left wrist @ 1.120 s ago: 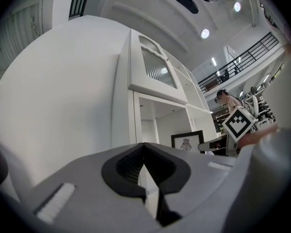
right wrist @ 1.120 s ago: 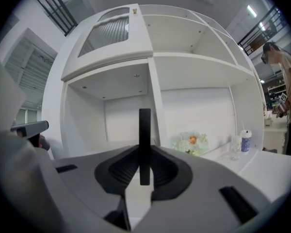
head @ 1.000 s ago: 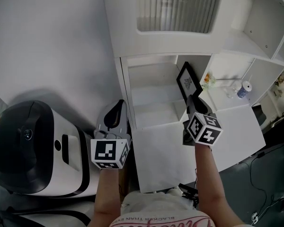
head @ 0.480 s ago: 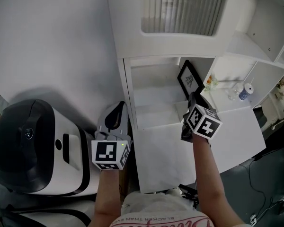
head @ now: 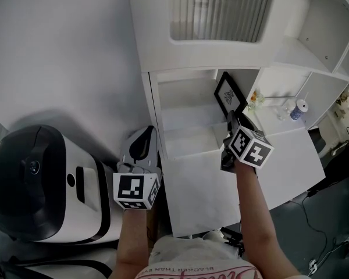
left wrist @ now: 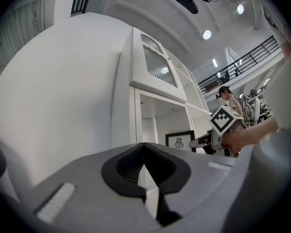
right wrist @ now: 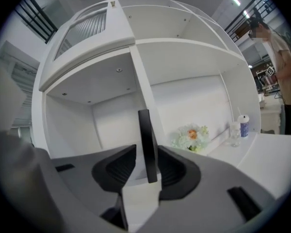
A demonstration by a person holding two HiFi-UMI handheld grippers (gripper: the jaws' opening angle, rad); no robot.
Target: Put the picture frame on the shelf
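R gripper (head: 232, 118) is at the open cubby of the white shelf unit (head: 189, 143). The black picture frame (head: 227, 95) stands upright on the cubby floor, far right side, close to the divider panel (right wrist: 141, 84); can't tell if it leans on it. Seen along the jaws, the frame is edge-on btw them. The jaws have just been opening: a sliver of white shows btw the left pad and the frame. So the grip looks let go, approx half spread, w/ the frame in the gap but not pinched. L gripper (head: 141, 145) hangs low at the near left, beside the shelf unit's side wall, jaws closed together, nothing in them.

Step in hand, as I read it: release and back out. To do it well:
- Spread a bit more so both pads clear the frame.
- Pause and check the frame stands on its own.
- Draw straight back to the near side along the jaw line, no roll, no sideways drift. A pad brushing the edge would likely tip it.
- Keep clear of the flowers (head: 255, 98) in the next cubby to the right.
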